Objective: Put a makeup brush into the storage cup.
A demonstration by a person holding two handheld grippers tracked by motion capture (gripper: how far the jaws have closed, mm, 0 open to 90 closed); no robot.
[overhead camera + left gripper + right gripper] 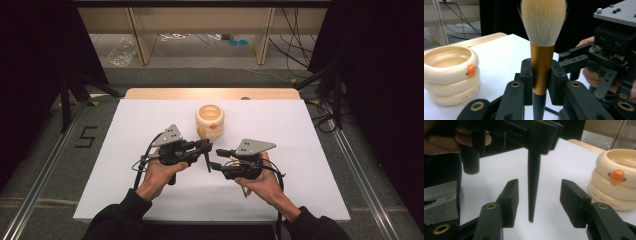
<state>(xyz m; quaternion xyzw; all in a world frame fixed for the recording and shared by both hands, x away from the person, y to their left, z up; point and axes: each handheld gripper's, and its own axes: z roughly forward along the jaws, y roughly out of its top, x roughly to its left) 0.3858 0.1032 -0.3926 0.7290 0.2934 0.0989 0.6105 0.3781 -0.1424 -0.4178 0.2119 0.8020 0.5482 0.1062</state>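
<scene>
1. Standing upright between the two grippers, the makeup brush [542,47] has its bristles up and its dark tapered handle [533,187] pointing down at the white table [300,165].
2. Pinching the brush by its copper ferrule, the left gripper [542,78] has its pads pressed against both sides of it.
3. Flanking the handle tip, the right gripper [539,202] has its jaws spread, with clear gaps on each side, touching nothing.
4. Near the brush stands the cream ringed holder [210,120], open at the top, with an orange spot on its side.
5. My reading: a hand-over has ended, and the left gripper now carries the brush alone.
6. Next, the left hand likely must swing the brush over the holder and lower it handle-first into the opening, while the right gripper backs clear.
</scene>
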